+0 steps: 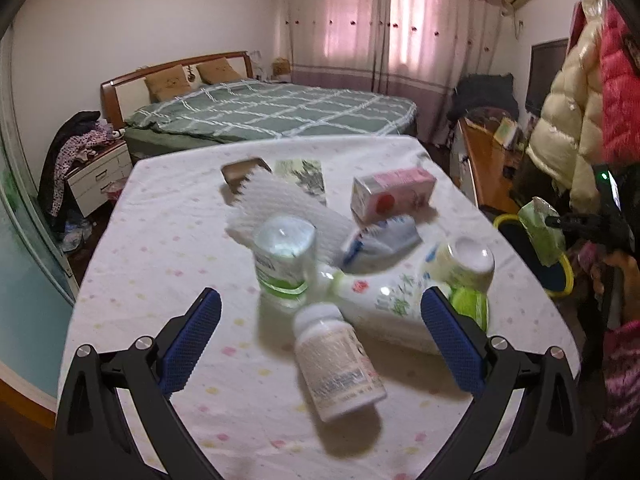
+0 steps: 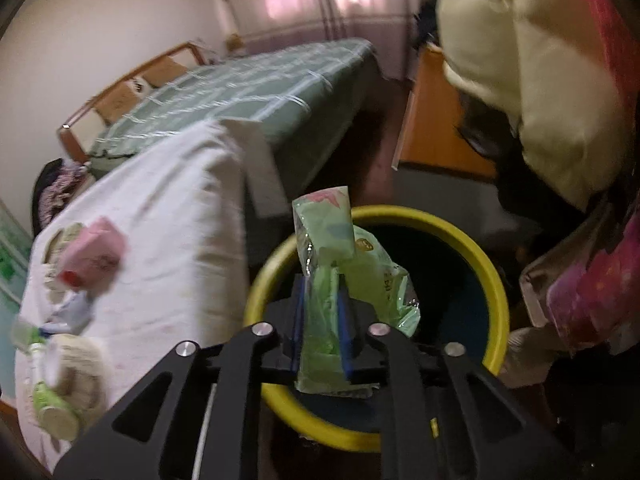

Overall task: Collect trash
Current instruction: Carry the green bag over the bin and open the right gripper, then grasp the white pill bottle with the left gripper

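Got a crumpled green plastic wrapper (image 2: 324,240) pinched in the right gripper (image 2: 322,292), jaws narrow, pads hugging the lower half of it while the top flops up and off to the side. Hanging right above the yellow-rimmed bin (image 2: 480,264) in the lower middle of the right wrist view. Also visible at the far right edge of the left wrist view, same wrapper (image 1: 542,232) over the same bin (image 1: 500,222).

Guessing at the handling: feather-light, soft, crinkly, a bit slick. No stiffness to speak of, so best grabbed at a bunched-up fold, not a loose flap. Might cling to a pad instead of dropping clean, so worth a wide release well inside the rim.

Over on the left: left gripper (image 1: 322,300) spread wide and holding nothing, hovering above the cloth-covered table (image 1: 160,240). Sitting low centre between the fingers, a white pill bottle (image 1: 340,364) on its side. Probably light, rigid and smooth, and liable to roll, so better squeezed across the body than at the cap. Behind it, a clear jar with a green label (image 1: 284,260), a white foam fruit net (image 1: 280,200) and a pink carton (image 1: 392,190), all bunched mid-frame. Plenty left to clear, by the look of it.
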A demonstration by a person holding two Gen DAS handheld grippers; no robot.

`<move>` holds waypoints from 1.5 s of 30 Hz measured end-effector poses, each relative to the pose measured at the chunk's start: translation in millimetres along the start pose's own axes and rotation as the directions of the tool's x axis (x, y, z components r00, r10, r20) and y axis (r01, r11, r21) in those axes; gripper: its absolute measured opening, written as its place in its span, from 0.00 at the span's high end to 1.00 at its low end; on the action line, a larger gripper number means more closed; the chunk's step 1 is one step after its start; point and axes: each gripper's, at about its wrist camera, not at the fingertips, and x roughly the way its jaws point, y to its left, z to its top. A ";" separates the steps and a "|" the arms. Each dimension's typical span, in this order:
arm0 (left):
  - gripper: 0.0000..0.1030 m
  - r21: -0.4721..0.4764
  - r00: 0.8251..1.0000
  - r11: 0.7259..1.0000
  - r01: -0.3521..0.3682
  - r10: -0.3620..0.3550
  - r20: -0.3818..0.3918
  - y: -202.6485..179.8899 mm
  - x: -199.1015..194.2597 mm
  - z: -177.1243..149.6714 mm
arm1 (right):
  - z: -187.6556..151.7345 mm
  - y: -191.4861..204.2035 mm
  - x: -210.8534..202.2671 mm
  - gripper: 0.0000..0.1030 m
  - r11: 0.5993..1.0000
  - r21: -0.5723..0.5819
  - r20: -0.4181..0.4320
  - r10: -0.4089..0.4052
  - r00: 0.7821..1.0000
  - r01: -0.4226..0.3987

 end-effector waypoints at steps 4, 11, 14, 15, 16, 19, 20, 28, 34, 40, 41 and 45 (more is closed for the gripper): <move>0.04 -0.010 0.999 1.000 0.009 -0.009 -0.052 -6.0 13.2 -14.2 | -2.2 -19.1 19.5 0.67 0.999 0.037 -0.020 -0.036 0.999 0.037; 0.08 -0.007 0.991 1.000 -0.017 0.016 -0.130 -7.2 34.8 -33.3 | -5.8 -17.7 16.8 0.65 0.998 0.048 -0.015 -0.025 1.000 0.026; 0.15 -0.018 0.986 1.000 -0.012 0.009 -0.167 -5.6 43.0 -40.2 | -8.0 -14.5 10.8 0.65 0.999 0.041 -0.004 -0.024 1.000 0.025; 0.17 -0.022 0.984 1.000 -0.011 0.007 -0.176 -4.9 45.1 -42.6 | -7.8 -13.4 9.1 0.65 0.999 0.040 -0.002 -0.021 1.000 0.021; 0.20 -0.028 0.983 1.000 -0.010 0.004 -0.185 -3.6 47.1 -44.9 | -7.9 -11.7 7.3 0.65 0.999 0.038 0.002 -0.017 1.000 0.017; 0.27 -0.051 0.979 0.999 0.006 -0.016 -0.204 0.8 50.4 -48.6 | -7.4 -5.0 4.4 0.64 1.000 0.026 0.008 -0.013 1.000 0.013; 0.29 -0.055 0.978 0.998 0.009 -0.020 -0.207 1.8 51.5 -48.9 | -7.1 -2.9 4.6 0.64 1.000 0.022 0.008 -0.011 1.000 0.011; 0.48 -0.046 0.978 0.998 0.033 -0.042 -0.206 0.6 50.9 -48.5 | -10.0 6.7 7.6 0.64 1.000 0.014 -0.002 0.001 1.000 0.000; 0.52 -0.016 0.982 0.999 0.028 -0.031 -0.188 1.3 42.8 -43.9 | -10.0 9.9 4.0 0.64 1.000 0.008 0.007 -0.002 1.000 0.002; 0.54 0.015 0.989 0.999 0.038 -0.036 -0.143 1.1 24.3 -28.3 | -10.2 11.3 0.8 0.64 1.000 0.003 0.016 -0.005 1.000 0.005; 0.54 0.022 0.990 0.999 0.040 -0.037 -0.135 0.6 21.2 -25.4 | -10.6 11.8 0.9 0.64 1.000 0.003 0.016 -0.005 1.000 0.005; 0.54 0.046 0.991 0.998 0.050 -0.044 -0.125 -2.4 19.1 -19.7 | -12.1 11.6 -1.6 0.64 1.000 -0.001 0.016 0.000 1.000 0.000</move>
